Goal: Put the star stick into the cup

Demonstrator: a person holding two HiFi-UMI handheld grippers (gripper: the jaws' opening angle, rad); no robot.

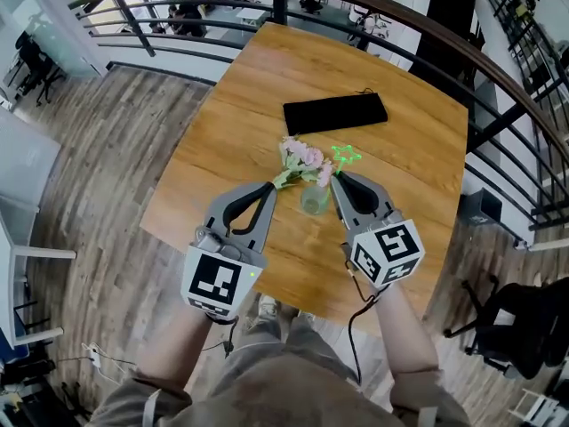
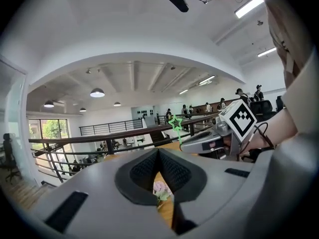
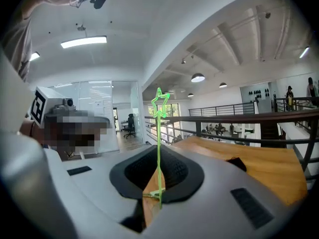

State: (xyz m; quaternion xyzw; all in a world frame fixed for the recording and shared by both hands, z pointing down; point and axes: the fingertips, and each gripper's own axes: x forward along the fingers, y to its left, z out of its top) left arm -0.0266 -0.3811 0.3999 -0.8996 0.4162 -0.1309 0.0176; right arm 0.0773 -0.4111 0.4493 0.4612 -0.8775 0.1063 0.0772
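In the head view a small clear cup (image 1: 313, 205) stands on the wooden table (image 1: 404, 149), between my two grippers. My right gripper (image 1: 338, 177) is shut on the thin green star stick (image 3: 158, 158). Its star (image 1: 347, 157) points away from the jaws, just right of and beyond the cup. The left gripper view shows the same star (image 2: 175, 123) above the right gripper (image 2: 199, 142). My left gripper (image 1: 271, 186) looks shut on the green stem of a pink flower bunch (image 1: 302, 159), whose blooms lean over the cup. One bloom (image 2: 160, 188) shows below its closed pads.
A black pouch (image 1: 335, 112) lies flat on the far half of the table. A dark metal railing (image 1: 498, 76) curves round the table's far and right sides. A black office chair (image 1: 524, 327) stands on the floor at lower right.
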